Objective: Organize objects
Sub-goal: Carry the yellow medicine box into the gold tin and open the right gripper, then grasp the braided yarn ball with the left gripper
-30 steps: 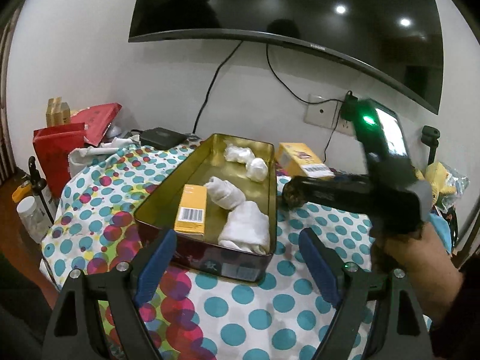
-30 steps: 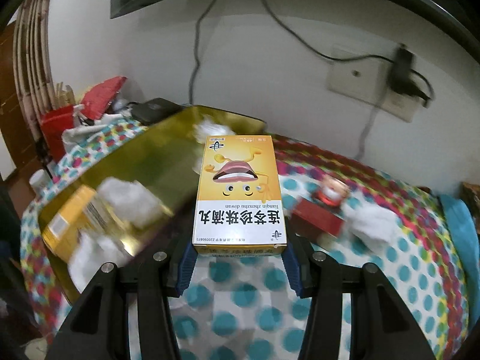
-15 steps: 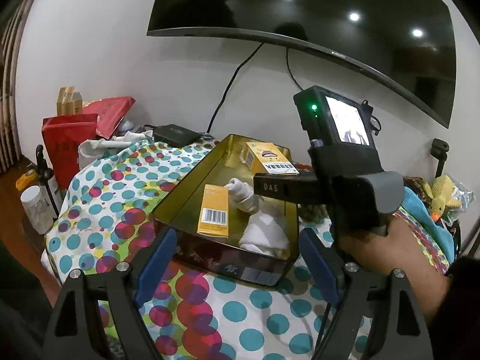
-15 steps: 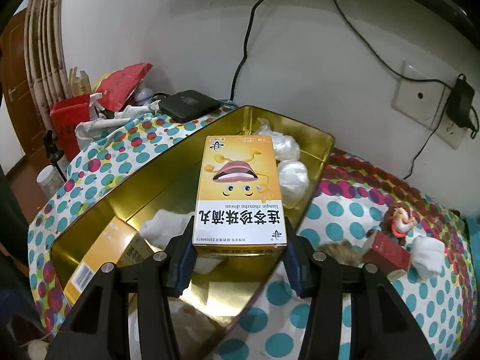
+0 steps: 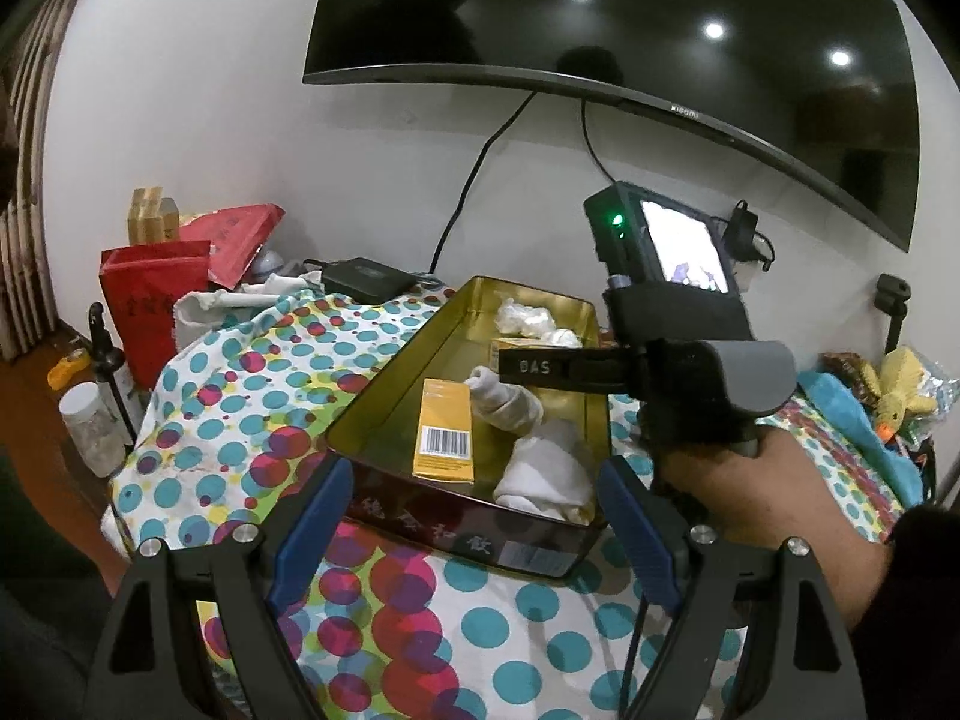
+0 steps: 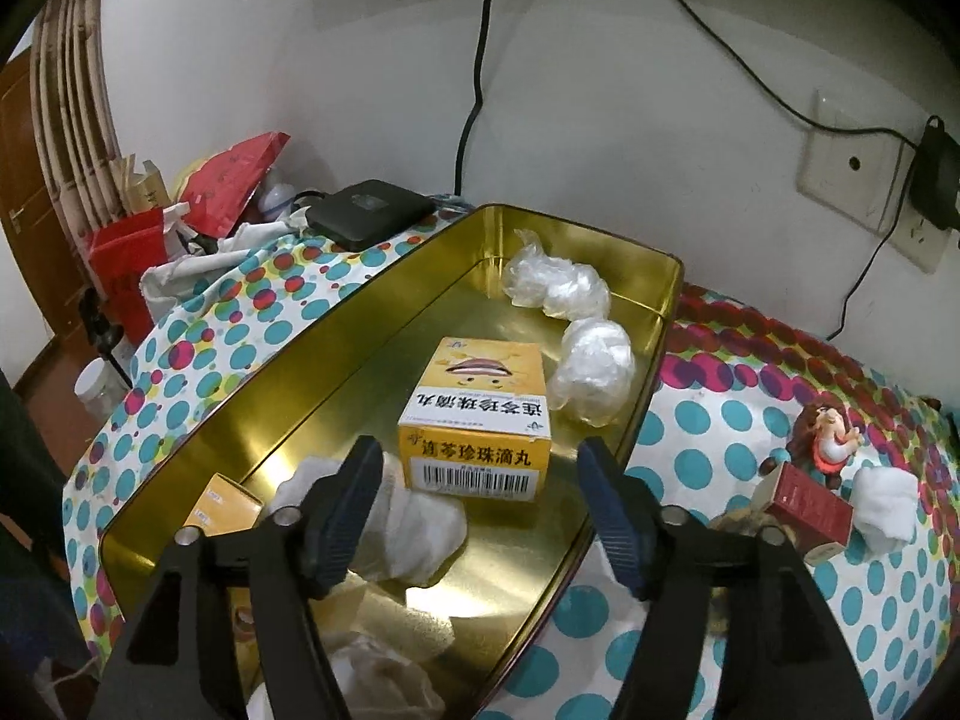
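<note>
A gold tin tray [image 6: 651,360] stands on the polka-dot cloth. A yellow medicine box with a cartoon face [image 6: 477,417] lies inside it, just ahead of my right gripper [image 6: 480,507], which is open and empty above the tray. The tray also holds white socks [image 6: 414,525], clear plastic wads [image 6: 555,288] and an orange box [image 5: 444,429]. My left gripper [image 5: 468,531] is open and empty at the near end of the tray [image 5: 384,381]. The right hand-held unit [image 5: 678,366] hovers over the tray's right side.
A small figurine [image 6: 831,435], a red box [image 6: 810,507] and a white cloth wad [image 6: 885,501] lie on the cloth right of the tray. A black device [image 6: 369,219] and red bags [image 5: 156,297] sit at the back left. A wall socket [image 6: 852,165] is behind.
My right gripper carried the yellow cartoon box over the tray, opened and let it go; the box now lies in the tray. The left gripper stayed open near the tray's end.
</note>
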Demonstrator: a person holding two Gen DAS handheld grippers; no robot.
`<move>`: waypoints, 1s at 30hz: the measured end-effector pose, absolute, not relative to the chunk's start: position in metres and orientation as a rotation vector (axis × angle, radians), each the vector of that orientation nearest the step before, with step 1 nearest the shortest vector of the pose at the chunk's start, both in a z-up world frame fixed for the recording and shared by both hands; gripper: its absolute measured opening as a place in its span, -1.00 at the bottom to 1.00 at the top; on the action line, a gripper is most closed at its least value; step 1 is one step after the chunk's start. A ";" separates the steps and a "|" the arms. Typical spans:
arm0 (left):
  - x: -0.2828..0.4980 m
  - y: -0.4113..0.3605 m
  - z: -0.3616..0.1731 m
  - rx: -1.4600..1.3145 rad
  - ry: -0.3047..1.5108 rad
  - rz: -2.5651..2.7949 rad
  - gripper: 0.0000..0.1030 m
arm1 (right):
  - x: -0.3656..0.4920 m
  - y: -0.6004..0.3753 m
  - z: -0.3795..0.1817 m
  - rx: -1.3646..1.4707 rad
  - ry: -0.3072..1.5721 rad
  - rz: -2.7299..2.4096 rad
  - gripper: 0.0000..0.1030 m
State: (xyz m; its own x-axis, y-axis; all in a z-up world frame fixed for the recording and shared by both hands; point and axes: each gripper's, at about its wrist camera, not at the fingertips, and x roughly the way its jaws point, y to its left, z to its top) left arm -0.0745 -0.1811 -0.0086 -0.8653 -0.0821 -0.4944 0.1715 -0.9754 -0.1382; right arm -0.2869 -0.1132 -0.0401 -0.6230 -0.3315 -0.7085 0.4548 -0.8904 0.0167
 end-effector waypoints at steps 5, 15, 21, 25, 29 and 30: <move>-0.078 -0.178 -0.015 0.798 0.237 -2.881 0.67 | -0.280 -0.103 -0.034 1.001 0.230 -2.509 0.34; -0.076 -0.165 -0.013 0.808 0.183 -2.869 0.67 | -0.272 -0.086 -0.034 0.993 0.224 -2.503 0.34; -0.076 -0.157 -0.014 0.814 0.138 -2.881 0.67 | -0.261 -0.065 -0.023 0.954 0.184 -2.514 0.36; -0.076 -0.150 -0.017 0.833 0.124 -2.906 0.67 | -0.253 -0.027 -0.020 0.933 0.163 -2.581 0.76; -0.076 -0.132 -0.019 0.843 0.086 -2.966 0.67 | -0.254 0.022 -0.032 0.992 0.160 -2.653 0.76; -0.076 -0.127 -0.018 0.841 0.077 -2.985 0.67 | -0.257 0.039 -0.036 1.017 0.134 -2.679 0.77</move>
